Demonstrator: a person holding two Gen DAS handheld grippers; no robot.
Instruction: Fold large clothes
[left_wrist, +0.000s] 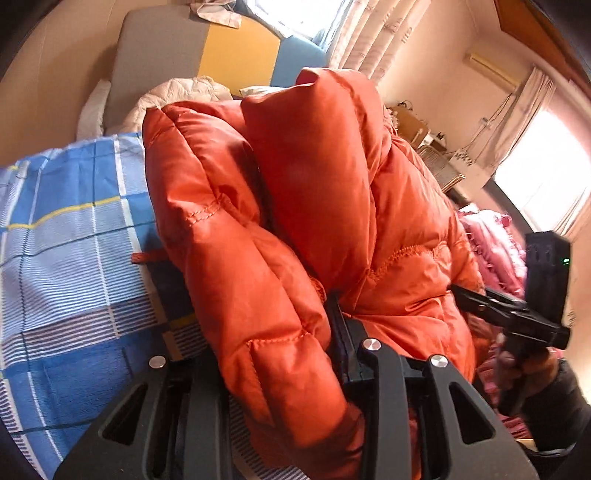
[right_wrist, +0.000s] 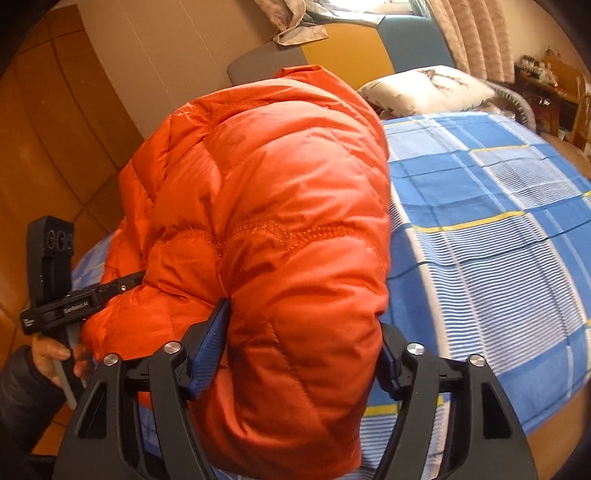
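A puffy orange down jacket (left_wrist: 295, 206) is held up over the blue checked bed (left_wrist: 66, 229), bunched and folded over itself. My left gripper (left_wrist: 295, 354) is shut on a thick fold of it; its left finger is hidden under the cloth. My right gripper (right_wrist: 299, 350) is shut on another thick fold of the jacket (right_wrist: 280, 206), blue pads (right_wrist: 208, 343) pressing from both sides. Each gripper shows in the other's view, the right one (left_wrist: 509, 314) at the jacket's right edge, the left one (right_wrist: 85, 299) at its left edge.
The bed's blue checked sheet (right_wrist: 498, 236) spreads to the right. A white pillow (right_wrist: 428, 88) and a cream quilted garment (left_wrist: 177, 92) lie by the grey, yellow and blue headboard (left_wrist: 207, 48). A pink garment (left_wrist: 495, 247) lies at the right. Wooden wardrobe doors (right_wrist: 55, 147) stand at the left.
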